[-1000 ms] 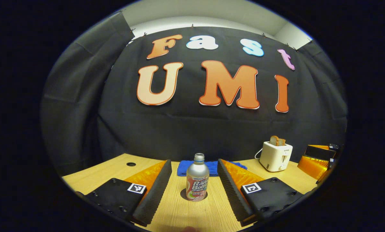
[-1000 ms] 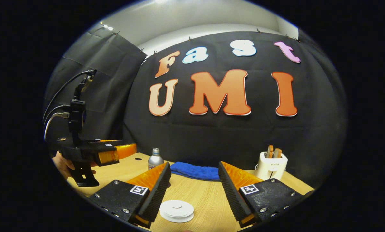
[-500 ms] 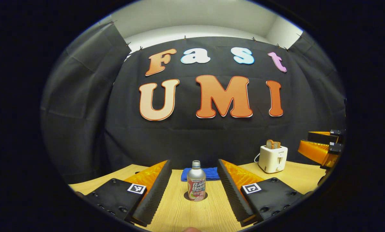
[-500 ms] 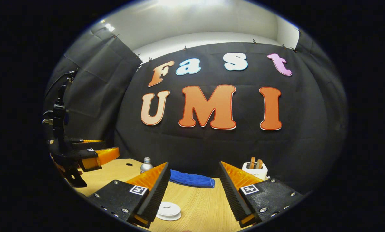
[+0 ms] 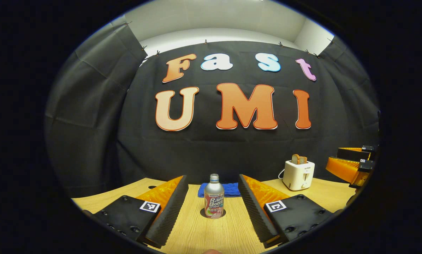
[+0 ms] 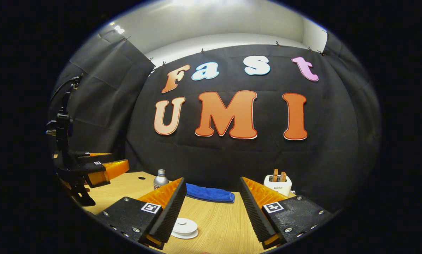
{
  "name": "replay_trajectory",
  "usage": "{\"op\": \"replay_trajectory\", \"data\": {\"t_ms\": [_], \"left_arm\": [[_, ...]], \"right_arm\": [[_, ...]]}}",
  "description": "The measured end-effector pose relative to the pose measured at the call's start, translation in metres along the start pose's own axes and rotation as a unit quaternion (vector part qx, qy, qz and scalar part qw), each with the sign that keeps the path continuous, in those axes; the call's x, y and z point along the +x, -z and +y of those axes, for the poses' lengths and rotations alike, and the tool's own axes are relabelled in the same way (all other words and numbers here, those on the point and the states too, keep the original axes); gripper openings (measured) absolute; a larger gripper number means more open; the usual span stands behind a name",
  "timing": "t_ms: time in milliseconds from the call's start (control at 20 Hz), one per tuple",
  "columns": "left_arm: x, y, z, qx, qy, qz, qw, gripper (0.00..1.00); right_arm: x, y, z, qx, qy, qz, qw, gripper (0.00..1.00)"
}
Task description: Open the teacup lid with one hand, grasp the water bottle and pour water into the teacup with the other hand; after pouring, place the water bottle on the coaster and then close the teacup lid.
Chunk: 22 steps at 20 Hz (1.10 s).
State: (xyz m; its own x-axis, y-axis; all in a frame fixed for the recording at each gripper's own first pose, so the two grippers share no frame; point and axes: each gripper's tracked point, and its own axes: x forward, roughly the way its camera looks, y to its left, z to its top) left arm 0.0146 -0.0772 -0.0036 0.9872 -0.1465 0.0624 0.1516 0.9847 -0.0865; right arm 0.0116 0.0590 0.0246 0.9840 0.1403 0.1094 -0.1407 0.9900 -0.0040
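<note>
You are looking at a water bottle [image 5: 214,201] wearing a printed label, a toaster [image 5: 298,175] showing a mark too small to read, square coded tags [image 5: 150,206] sitting on your left gripper [image 5: 212,179] and right gripper [image 6: 213,180]

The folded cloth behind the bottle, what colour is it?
Blue; the cloth shows best in the right gripper view.

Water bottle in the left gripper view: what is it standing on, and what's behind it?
The water bottle stands upright on a dark round coaster, mostly hidden under its base. Behind it lies a folded blue cloth on the table; the bottle covers the cloth's middle.
</note>
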Motion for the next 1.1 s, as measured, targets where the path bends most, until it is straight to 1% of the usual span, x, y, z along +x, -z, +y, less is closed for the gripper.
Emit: {"op": "replay_trajectory", "data": {"t_ms": [150,250,450,500,550,600,650,750,800,1100], "left_arm": [[0.003,-0.001,0.000,0.000,-0.001,-0.002,1.000,0.96],[0.004,-0.002,0.000,0.000,-0.003,-0.001,1.000,0.89],[0.008,0.002,-0.002,-0.001,0.010,0.004,1.000,0.89],[0.010,0.005,-0.002,-0.001,0.009,0.007,1.000,0.93],[0.010,0.006,0.000,-0.001,0.008,0.008,1.000,0.89],[0.010,0.007,0.000,-0.003,0.008,0.009,1.000,0.89],[0.010,0.006,0.001,-0.003,0.007,0.009,1.000,0.93],[0.011,0.008,0.003,-0.002,0.005,0.009,1.000,0.93],[0.012,0.008,0.002,-0.002,0.005,0.009,1.000,0.96],[0.012,0.007,0.005,-0.002,-0.001,0.005,1.000,0.96]], "right_arm": [[0.003,0.001,-0.002,-0.003,0.002,0.005,1.000,0.90],[0.004,0.002,-0.002,-0.004,0.001,0.007,1.000,0.90],[0.007,0.004,-0.006,-0.013,0.006,0.013,1.000,0.90],[0.007,0.005,-0.005,-0.013,0.005,0.014,1.000,0.91],[0.008,0.006,-0.004,-0.012,0.004,0.015,1.000,0.91],[0.008,0.005,-0.005,-0.012,0.003,0.016,1.000,0.91],[0.008,0.006,-0.005,-0.012,0.005,0.017,1.000,0.89],[0.007,0.007,-0.005,-0.013,0.002,0.019,1.000,0.91],[0.008,0.007,-0.003,-0.012,0.001,0.018,1.000,0.91],[0.010,0.008,-0.006,-0.011,0.004,0.020,1.000,0.91]]}}
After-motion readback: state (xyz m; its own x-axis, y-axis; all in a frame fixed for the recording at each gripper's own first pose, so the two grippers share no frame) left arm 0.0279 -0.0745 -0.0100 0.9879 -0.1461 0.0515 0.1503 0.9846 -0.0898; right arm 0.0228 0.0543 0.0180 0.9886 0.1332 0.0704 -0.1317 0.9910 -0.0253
